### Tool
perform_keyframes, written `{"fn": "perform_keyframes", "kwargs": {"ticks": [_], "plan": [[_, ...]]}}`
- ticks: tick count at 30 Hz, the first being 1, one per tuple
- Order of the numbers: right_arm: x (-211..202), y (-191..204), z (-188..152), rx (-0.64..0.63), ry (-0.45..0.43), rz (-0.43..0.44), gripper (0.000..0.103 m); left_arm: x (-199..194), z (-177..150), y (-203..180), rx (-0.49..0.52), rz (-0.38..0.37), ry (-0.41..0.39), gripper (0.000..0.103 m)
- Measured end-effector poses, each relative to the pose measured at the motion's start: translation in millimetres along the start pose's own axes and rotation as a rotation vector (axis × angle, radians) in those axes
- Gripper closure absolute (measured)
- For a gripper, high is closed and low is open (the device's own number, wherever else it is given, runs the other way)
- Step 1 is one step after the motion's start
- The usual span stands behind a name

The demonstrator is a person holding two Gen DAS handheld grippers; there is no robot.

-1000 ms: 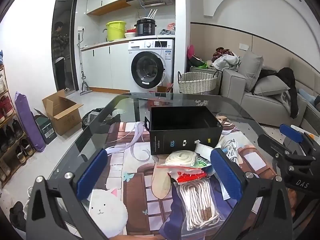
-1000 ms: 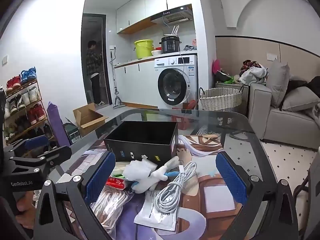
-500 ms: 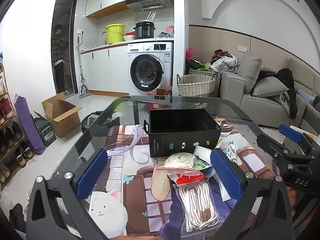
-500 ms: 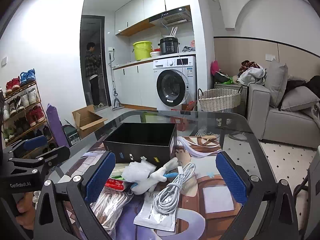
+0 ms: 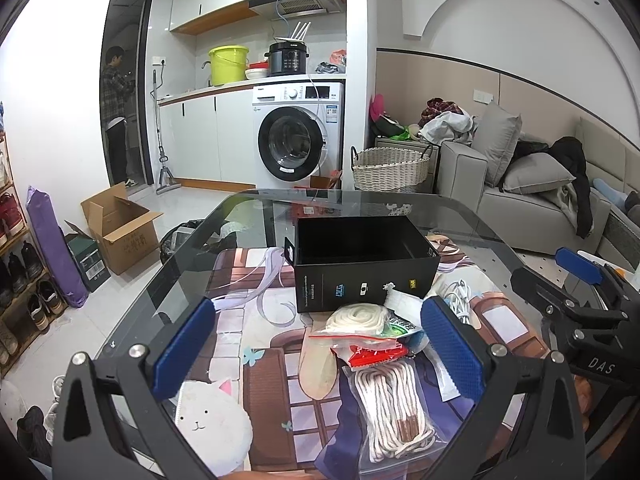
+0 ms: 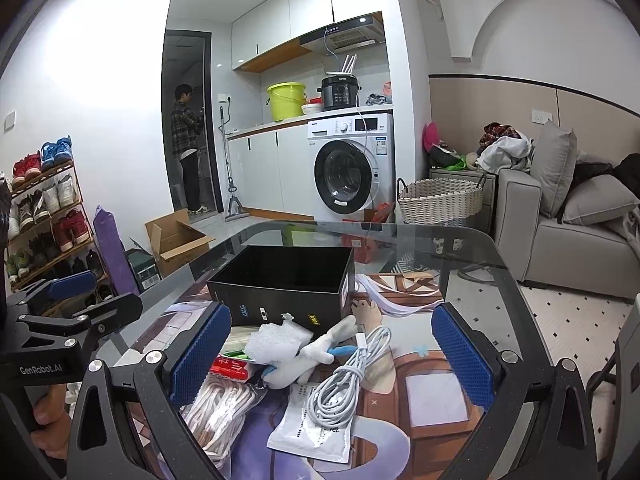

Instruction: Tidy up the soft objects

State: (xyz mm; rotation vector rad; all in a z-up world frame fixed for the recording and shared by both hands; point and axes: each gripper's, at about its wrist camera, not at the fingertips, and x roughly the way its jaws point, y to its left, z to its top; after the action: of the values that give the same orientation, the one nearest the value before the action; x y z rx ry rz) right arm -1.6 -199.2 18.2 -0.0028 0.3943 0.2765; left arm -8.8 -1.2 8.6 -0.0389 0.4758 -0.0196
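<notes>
An empty black box [image 5: 362,264] [image 6: 286,286] stands on the glass table. In front of it lies a heap: a coil of white rope [image 5: 358,316], a bagged cream cord [image 5: 390,408] [image 6: 218,406], a red packet [image 5: 374,354], a white charging cable [image 6: 348,378], a white plush toy [image 6: 316,354], bubble wrap [image 6: 278,342] and a white sachet [image 6: 310,428]. My left gripper [image 5: 320,348] hangs open above the heap's left side. My right gripper [image 6: 332,356] is open above the cable and toy. Neither holds anything.
A round white cat cushion [image 5: 216,424] lies at the near left on a printed mat [image 5: 272,380]. White ribbon [image 5: 264,280] trails left of the box. Beyond the table are a cardboard box [image 5: 120,228], a wicker basket [image 5: 390,170], a sofa [image 5: 532,200] and a person [image 5: 116,108] in the doorway.
Both views have tilted slightly up, so the box and heap sit a little lower in frame. Nothing on the table has moved, and both grippers stay open.
</notes>
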Motion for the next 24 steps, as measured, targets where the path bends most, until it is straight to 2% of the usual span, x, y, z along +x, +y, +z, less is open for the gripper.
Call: {"fn": "perform_keyframes", "kwargs": {"ticks": [24], "plan": [[0.2,2.3,-0.2,0.001,-0.004,-0.002,0.001,-1.1,0.1,-2.0,-0.003,-0.018,0.011,0.000]]}}
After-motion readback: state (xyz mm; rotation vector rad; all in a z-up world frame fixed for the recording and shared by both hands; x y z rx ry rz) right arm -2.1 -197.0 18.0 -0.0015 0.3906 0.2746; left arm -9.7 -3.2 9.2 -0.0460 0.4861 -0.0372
